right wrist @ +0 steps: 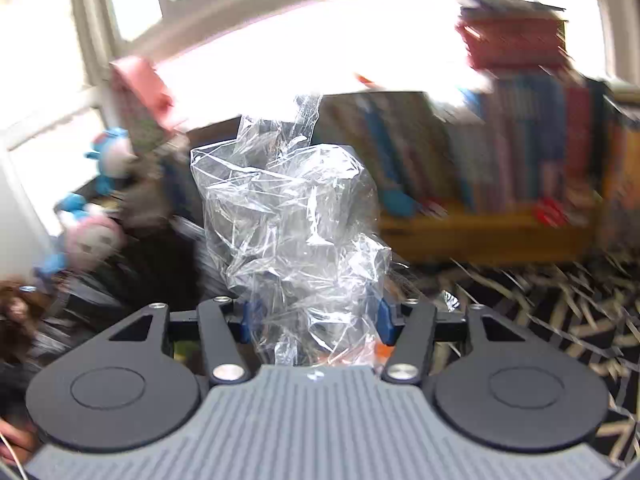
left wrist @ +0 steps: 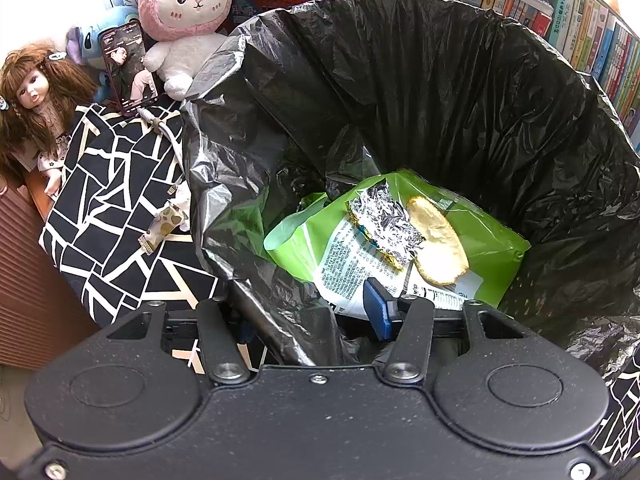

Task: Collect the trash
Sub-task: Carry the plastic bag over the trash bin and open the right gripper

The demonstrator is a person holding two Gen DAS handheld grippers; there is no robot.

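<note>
A black trash bag stands wide open in the left wrist view. Inside it lie a green snack packet, a crumpled foil wrapper and a pale round cracker. My left gripper is shut on the bag's near rim. One blue pad shows inside the bag; the other finger is hidden behind the plastic. In the blurred right wrist view, my right gripper is shut on a crumpled clear plastic wrapper, which stands up between the blue pads.
A black-and-white patterned cloth covers the surface left of the bag, with a small spotted wrapper on it. Behind it are a doll, a phone and a pink plush. Books line the shelf.
</note>
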